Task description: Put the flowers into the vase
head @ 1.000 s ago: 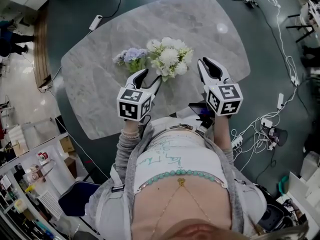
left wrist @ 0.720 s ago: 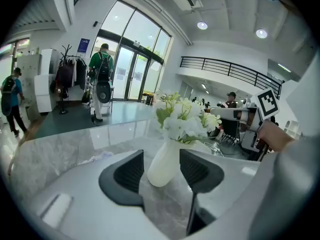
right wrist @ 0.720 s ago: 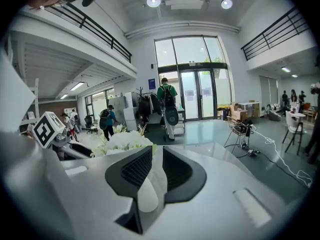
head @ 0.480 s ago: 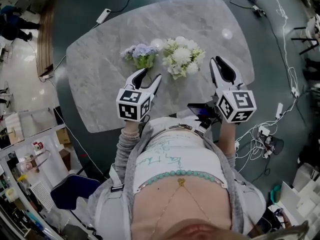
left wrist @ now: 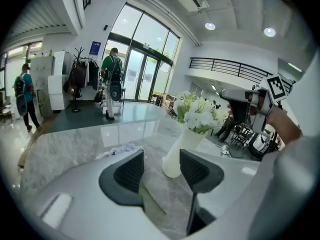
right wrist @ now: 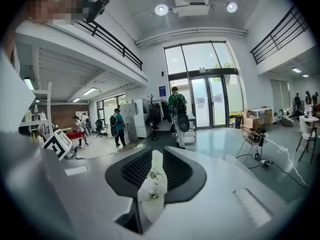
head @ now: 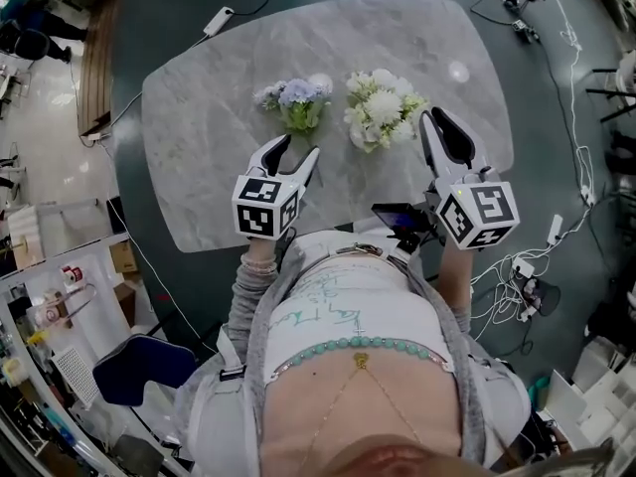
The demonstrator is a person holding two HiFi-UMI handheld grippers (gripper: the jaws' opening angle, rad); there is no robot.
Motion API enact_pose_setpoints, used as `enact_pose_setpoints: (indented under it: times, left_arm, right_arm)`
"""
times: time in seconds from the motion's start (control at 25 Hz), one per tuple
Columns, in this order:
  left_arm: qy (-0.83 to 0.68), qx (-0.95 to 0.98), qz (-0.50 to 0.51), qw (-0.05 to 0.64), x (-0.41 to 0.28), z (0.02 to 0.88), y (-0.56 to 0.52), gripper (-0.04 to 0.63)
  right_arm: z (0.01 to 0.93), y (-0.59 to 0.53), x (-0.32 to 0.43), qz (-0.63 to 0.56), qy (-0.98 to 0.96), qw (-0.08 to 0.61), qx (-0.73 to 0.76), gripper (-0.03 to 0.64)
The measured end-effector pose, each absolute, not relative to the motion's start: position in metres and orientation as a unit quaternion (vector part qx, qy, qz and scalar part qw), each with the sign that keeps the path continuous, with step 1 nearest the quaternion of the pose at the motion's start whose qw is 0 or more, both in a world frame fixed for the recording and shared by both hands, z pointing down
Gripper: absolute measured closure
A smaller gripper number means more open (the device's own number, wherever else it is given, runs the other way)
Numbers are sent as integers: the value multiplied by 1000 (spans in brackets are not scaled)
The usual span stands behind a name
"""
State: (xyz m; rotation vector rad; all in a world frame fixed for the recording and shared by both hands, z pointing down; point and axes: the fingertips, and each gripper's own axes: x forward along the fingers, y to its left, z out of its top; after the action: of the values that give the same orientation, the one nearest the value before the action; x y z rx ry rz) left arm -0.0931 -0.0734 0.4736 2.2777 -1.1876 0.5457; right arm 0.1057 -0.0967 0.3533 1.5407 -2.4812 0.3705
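Observation:
A white vase (left wrist: 175, 160) stands upright on the marble table (head: 209, 167) and holds a bunch of white flowers (head: 383, 107). From above, the blooms hide the vase. A blue and lilac bunch (head: 295, 102) lies on the table left of it, also low in the left gripper view (left wrist: 117, 151). My left gripper (head: 301, 147) hovers just in front of the blue bunch, open and empty. My right gripper (head: 430, 117) hangs right of the white flowers, slightly above them. Its jaws are nearly together with nothing gripped. The white blooms (right wrist: 152, 176) show through the narrow gap.
A dark phone-like device (head: 397, 217) sits at the near table edge by the person's waist. Cables and power strips (head: 527, 266) lie on the floor to the right. People walk far off near the glass doors (left wrist: 112, 81).
My right gripper has risen toward the head camera, staying beside the white flowers. My left gripper has slid sideways over the table and now sits in front of the blue bunch.

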Motion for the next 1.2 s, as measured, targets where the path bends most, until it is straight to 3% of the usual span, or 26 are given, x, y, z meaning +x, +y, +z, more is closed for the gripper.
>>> enact_pose_setpoints:
  times: [0.52,1.2]
  left_arm:
    - [-459,821,198,275,-120,494,-65,395]
    - [-476,808,179,296,-138,516,-67,584]
  right_arm:
    - [326,-90,66,99,-869,92,476,566]
    - [337,-78,-2,97,-906,113,396,591]
